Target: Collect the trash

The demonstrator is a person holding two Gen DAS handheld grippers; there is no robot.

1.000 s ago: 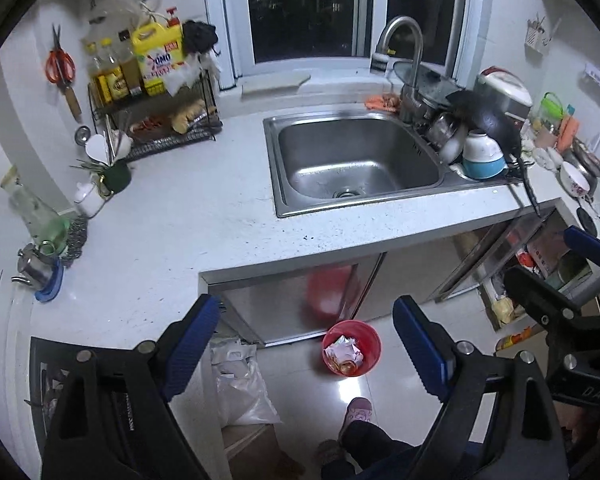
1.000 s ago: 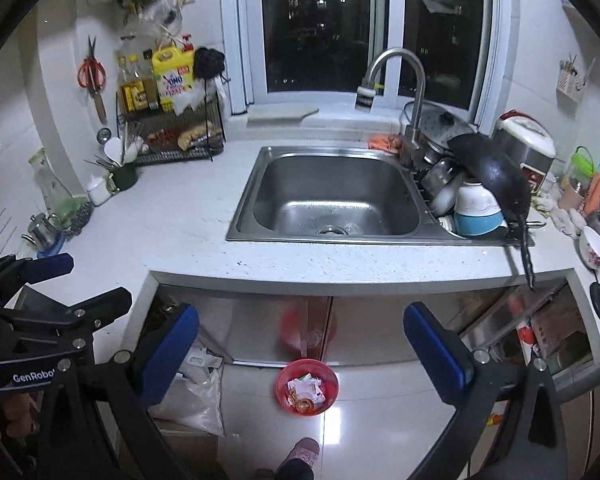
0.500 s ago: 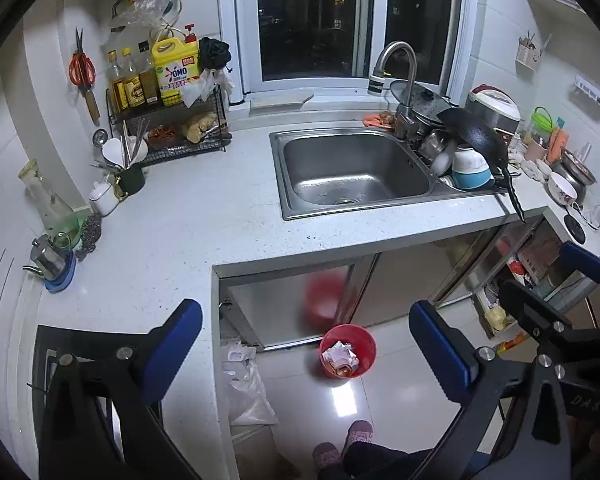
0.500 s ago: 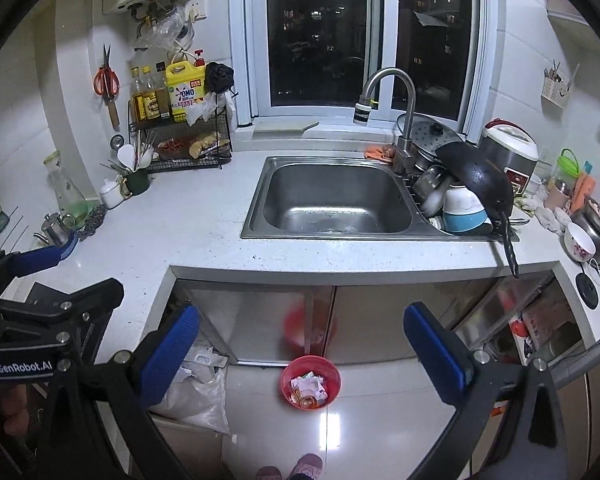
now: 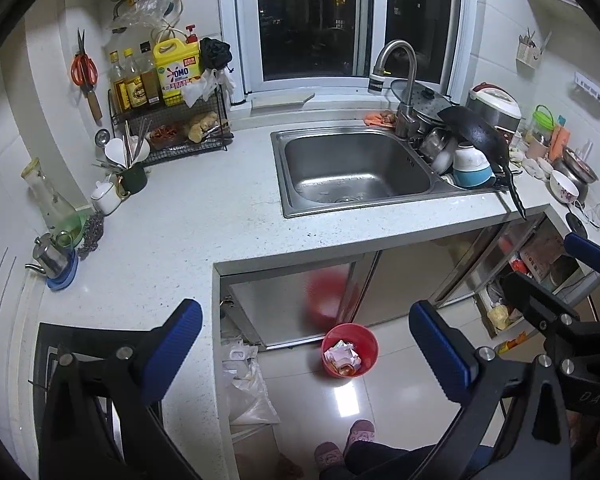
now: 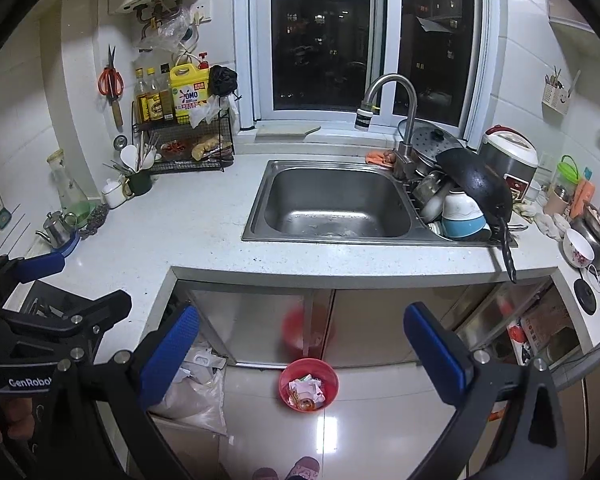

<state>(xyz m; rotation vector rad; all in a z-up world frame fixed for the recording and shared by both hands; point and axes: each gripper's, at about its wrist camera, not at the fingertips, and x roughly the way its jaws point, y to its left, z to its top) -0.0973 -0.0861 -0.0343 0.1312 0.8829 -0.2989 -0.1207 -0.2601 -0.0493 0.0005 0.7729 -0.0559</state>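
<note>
Since the earlier frames both grippers have drawn back and slightly up from the counter (image 5: pixel 188 236), so the sink (image 5: pixel 356 168) and the red bin (image 5: pixel 350 350) now sit smaller and further off in both wrist views. The left gripper (image 5: pixel 304 344) shows its fingers (image 5: pixel 172 344) wider apart than a second ago; they have just been opening, and nothing lies between them. The right gripper (image 6: pixel 300 348) likewise has its fingers spread with nothing held. The task's thing, the trash, lies as crumpled paper and wrappers inside the red bin on the floor in front of the cabinet doors (image 6: pixel 260 320). No loose trash is evident on the counter from these views. Judgement: a piece has probably been dropped into the bin, and both grippers are free for another pickup if any remains.
</note>
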